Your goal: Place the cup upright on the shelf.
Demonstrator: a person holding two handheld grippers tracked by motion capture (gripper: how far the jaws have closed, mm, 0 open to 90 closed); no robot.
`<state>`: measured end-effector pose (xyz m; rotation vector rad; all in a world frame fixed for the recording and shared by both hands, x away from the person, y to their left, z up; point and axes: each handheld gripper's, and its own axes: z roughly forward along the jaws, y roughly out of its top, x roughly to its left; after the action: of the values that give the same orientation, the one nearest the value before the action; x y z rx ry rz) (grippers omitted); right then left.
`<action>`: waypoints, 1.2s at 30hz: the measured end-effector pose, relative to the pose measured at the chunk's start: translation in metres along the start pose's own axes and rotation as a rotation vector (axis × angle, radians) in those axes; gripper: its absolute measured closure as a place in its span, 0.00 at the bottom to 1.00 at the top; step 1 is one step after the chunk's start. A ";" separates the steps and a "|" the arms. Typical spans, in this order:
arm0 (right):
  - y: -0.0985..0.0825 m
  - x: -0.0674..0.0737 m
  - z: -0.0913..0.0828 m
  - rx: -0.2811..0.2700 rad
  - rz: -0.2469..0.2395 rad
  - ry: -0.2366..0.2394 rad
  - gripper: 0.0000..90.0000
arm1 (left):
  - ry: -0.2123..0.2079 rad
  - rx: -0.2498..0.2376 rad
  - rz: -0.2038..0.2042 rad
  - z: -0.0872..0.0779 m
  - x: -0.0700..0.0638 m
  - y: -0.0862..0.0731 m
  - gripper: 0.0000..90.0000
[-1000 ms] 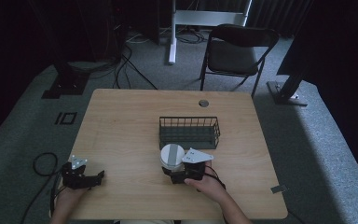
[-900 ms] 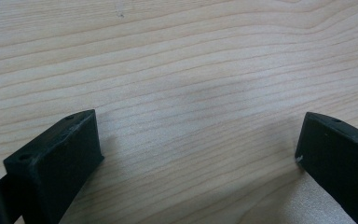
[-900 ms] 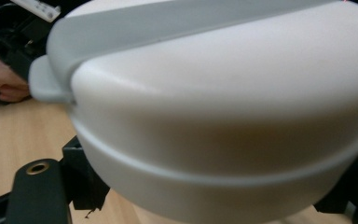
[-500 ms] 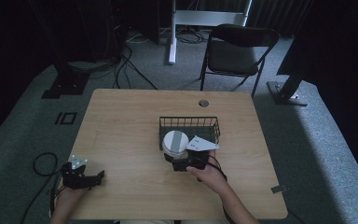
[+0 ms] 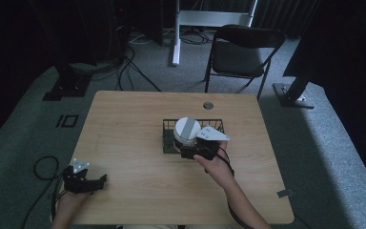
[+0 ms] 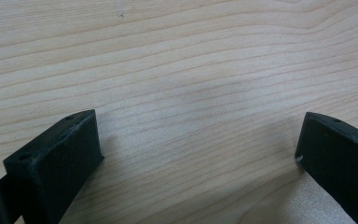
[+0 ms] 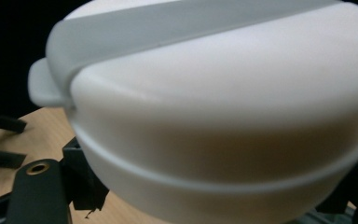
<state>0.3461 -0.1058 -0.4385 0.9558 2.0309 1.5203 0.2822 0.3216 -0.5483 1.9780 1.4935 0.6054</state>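
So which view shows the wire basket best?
The high view: the wire basket sits mid-table, its outline plain behind the white container. The right gripper view has the container up close, with dark basket bits at the bottom. The left gripper view faces bare table.

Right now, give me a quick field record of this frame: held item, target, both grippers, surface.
held item: white round container with a grey band across its lid, tab at the lid edge
holder: right gripper, jaws shut on the container's sides
position: container over the near left part of the wire basket; whether it touches the basket floor cannot be told
left gripper: near the table's front left corner, jaws wide open over bare wood
surface: wooden table
behind table: black folding chair
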 end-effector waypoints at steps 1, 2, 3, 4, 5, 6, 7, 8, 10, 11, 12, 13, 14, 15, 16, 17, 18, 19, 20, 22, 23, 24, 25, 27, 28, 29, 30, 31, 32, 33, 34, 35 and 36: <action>0.002 -0.002 0.000 -0.006 0.004 -0.013 0.20 | 0.000 0.000 0.000 0.000 0.000 0.000 0.00; 0.003 -0.003 0.001 -0.002 0.001 -0.024 0.20 | 0.000 0.000 0.000 0.000 0.000 0.000 0.00; 0.004 -0.004 0.001 -0.004 -0.001 -0.036 0.20 | 0.000 0.000 0.000 0.000 0.000 0.000 0.00; 0.006 -0.006 0.001 -0.006 0.005 -0.047 0.20 | 0.000 0.000 0.000 0.000 0.000 0.000 0.00; 0.007 -0.007 0.002 -0.003 0.002 -0.052 0.20 | 0.000 0.000 0.000 0.000 0.000 0.000 0.00; 0.009 -0.009 0.002 -0.005 0.005 -0.067 0.20 | 0.000 0.000 0.000 0.000 0.000 0.000 0.00; 0.010 -0.010 0.002 -0.006 0.010 -0.078 0.20 | 0.000 0.000 -0.001 0.000 0.000 0.000 0.00; 0.011 -0.012 0.002 -0.003 0.018 -0.087 0.20 | 0.000 0.000 0.000 0.000 0.000 0.000 0.00; 0.013 -0.015 0.003 -0.008 0.046 -0.113 0.20 | 0.000 0.002 0.002 0.000 0.000 0.000 0.00; 0.014 -0.017 0.003 -0.011 0.053 -0.135 0.20 | 0.000 0.001 0.001 0.000 0.000 0.000 0.00; 0.015 -0.018 0.003 -0.013 0.060 -0.157 0.20 | 0.000 0.001 0.001 0.000 0.000 0.000 0.00; 0.016 -0.019 0.004 -0.011 0.061 -0.173 0.20 | 0.000 0.000 0.000 0.000 0.000 0.000 0.00; 0.017 -0.021 0.004 -0.008 0.063 -0.187 0.20 | 0.000 0.001 0.000 0.000 0.000 0.000 0.00; 0.017 -0.022 0.005 -0.007 0.066 -0.200 0.20 | 0.000 0.000 -0.001 0.000 0.000 0.000 0.00; 0.017 -0.024 0.006 0.002 0.057 -0.216 0.20 | 0.000 0.000 -0.001 0.000 0.000 0.000 0.00; 0.017 -0.026 0.008 0.007 0.049 -0.233 0.20 | 0.000 0.000 -0.001 0.000 0.000 0.000 0.00; 0.017 -0.029 0.010 0.011 0.053 -0.246 0.20 | 0.000 0.000 -0.001 0.000 0.000 0.000 0.00; 0.017 -0.030 0.011 0.013 0.046 -0.255 0.20 | 0.000 0.000 -0.001 0.000 0.000 0.000 0.00; 0.016 -0.032 0.012 0.016 0.040 -0.274 0.20 | 0.000 0.000 -0.001 0.000 0.000 0.000 0.00; 0.017 -0.036 0.014 0.017 0.087 -0.268 0.20 | 0.000 0.000 -0.001 0.000 0.000 0.000 0.00; 0.018 -0.036 0.014 0.011 0.084 -0.281 0.20 | 0.000 0.000 -0.001 0.000 0.000 0.000 0.00; 0.018 -0.036 0.016 0.011 0.061 -0.316 0.20 | 0.001 0.000 -0.001 0.000 0.000 0.000 0.00; 0.019 -0.037 0.017 0.018 0.072 -0.319 0.20 | 0.000 0.000 -0.001 0.000 0.000 0.000 0.00; 0.020 -0.039 0.021 0.027 0.089 -0.329 0.20 | 0.000 0.000 -0.001 0.000 0.000 0.000 0.00; 0.020 -0.039 0.023 0.036 0.080 -0.344 0.20 | 0.000 0.001 0.000 0.000 0.000 0.000 0.00; 0.021 -0.039 0.025 0.042 0.090 -0.353 0.20 | 0.000 0.000 -0.001 0.000 0.000 0.000 0.00; 0.021 -0.040 0.028 0.057 0.094 -0.362 0.20 | 0.000 0.000 -0.001 0.000 0.000 0.000 0.00; 0.021 -0.040 0.030 0.066 0.099 -0.372 0.20 | 0.000 0.000 -0.001 0.000 0.000 0.000 0.00; 0.021 -0.040 0.030 0.066 0.099 -0.372 0.20 | 0.000 0.000 -0.001 0.000 0.000 0.000 0.00; 0.020 -0.041 0.035 0.084 0.102 -0.392 0.20 | 0.000 0.000 -0.001 0.000 0.000 0.000 0.00; 0.020 -0.041 0.035 0.084 0.102 -0.392 0.20 | 0.000 0.000 -0.001 0.000 0.000 0.000 0.00; 0.019 -0.041 0.036 0.090 0.106 -0.397 0.20 | 0.000 0.000 -0.001 0.000 0.000 0.000 0.00; 0.017 -0.040 0.039 0.096 0.110 -0.408 0.20 | 0.000 0.000 -0.001 0.000 0.000 0.000 0.00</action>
<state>0.4048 -0.1067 -0.4366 1.3140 1.7920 1.1672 0.2822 0.3216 -0.5482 1.9772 1.4946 0.6048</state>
